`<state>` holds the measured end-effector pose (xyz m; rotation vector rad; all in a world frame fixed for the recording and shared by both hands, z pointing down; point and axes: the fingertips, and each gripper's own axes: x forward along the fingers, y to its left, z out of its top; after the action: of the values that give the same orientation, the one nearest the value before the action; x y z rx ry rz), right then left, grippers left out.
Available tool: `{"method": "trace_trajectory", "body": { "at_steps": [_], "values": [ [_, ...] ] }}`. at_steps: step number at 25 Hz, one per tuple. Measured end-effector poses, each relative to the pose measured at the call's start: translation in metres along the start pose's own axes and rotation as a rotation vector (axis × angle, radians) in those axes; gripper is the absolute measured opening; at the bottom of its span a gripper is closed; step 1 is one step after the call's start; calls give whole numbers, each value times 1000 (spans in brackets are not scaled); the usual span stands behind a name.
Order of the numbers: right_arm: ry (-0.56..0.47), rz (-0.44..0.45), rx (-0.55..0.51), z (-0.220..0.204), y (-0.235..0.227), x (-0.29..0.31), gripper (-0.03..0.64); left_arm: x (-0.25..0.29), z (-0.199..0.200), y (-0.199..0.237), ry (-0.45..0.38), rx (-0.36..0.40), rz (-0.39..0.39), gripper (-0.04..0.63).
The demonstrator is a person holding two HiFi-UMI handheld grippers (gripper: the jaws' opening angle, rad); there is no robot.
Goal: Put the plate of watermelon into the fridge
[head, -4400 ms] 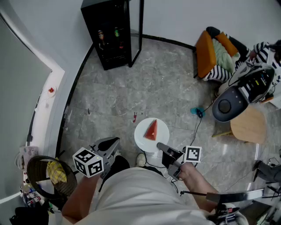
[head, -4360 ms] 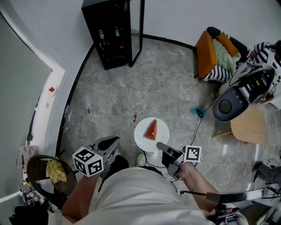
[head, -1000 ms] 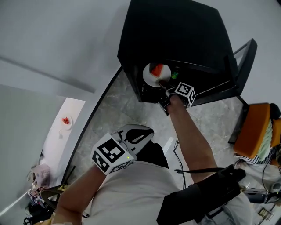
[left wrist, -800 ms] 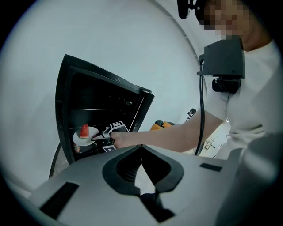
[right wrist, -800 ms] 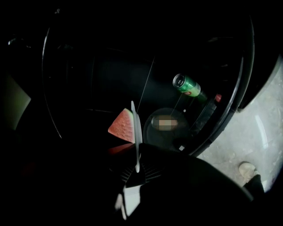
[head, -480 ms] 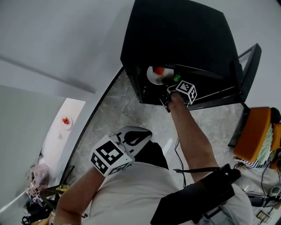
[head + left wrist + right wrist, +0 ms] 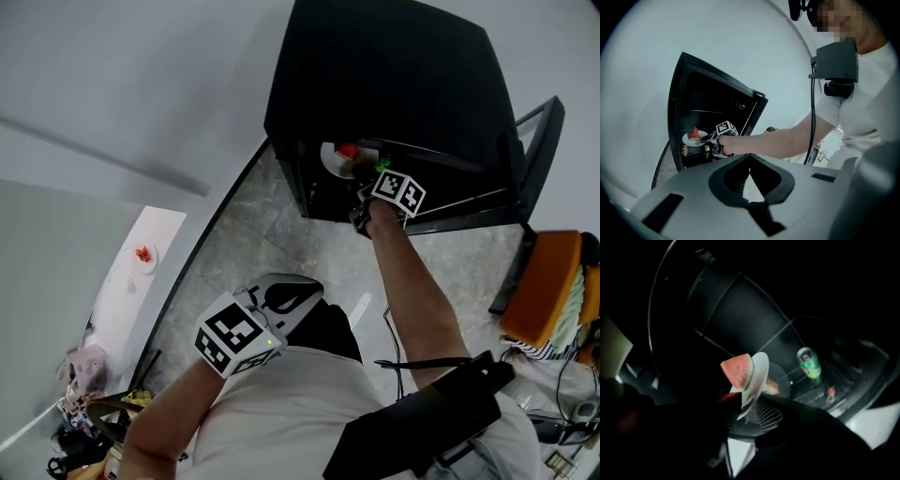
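Note:
A white plate [image 7: 336,159] with a red watermelon wedge [image 7: 348,151] is inside the open black fridge [image 7: 394,84], at its upper glass shelf. My right gripper [image 7: 357,178] reaches into the fridge. In the right gripper view the plate [image 7: 757,376] and wedge [image 7: 737,370] are tilted, with the plate's near rim between the jaws. The right gripper [image 7: 747,414] is opening, its pads just off the rim. My left gripper [image 7: 289,298] hangs low by my body, shut and with nothing in it. From the left gripper view the plate [image 7: 696,139] shows on the shelf.
A green can [image 7: 808,363] stands on the shelf right of the plate, and more drinks sit below. The fridge's glass door [image 7: 534,141] swings open to the right. An orange chair [image 7: 553,281] stands further right. A white ledge [image 7: 141,272] runs along the left wall.
The right gripper has pushed the plate deeper into the fridge. Seconds earlier the plate was carried over the floor, far from the fridge. The left gripper has barely moved.

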<state>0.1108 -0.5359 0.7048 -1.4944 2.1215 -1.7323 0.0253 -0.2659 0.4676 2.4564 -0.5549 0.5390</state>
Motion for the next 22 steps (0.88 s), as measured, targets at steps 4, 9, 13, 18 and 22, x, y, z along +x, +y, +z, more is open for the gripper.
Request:
{"method": "trace_trajectory", "body": {
  "at_steps": [4, 9, 13, 18, 22],
  "values": [
    [34, 14, -104, -2, 5, 0, 195, 0, -1, 0, -3, -10, -2, 12],
    [88, 21, -232, -12, 10, 0, 284, 3, -1, -1, -3, -15, -9, 12],
    [141, 8, -369, -19, 13, 0, 324, 5, 0, -4, -2, -19, -17, 12],
    [165, 1, -451, -23, 12, -1, 330, 6, 1, -6, -3, -22, -20, 12],
    [181, -24, -507, -24, 9, 0, 328, 7, 0, -4, -4, -30, -18, 12]
  ]
}}
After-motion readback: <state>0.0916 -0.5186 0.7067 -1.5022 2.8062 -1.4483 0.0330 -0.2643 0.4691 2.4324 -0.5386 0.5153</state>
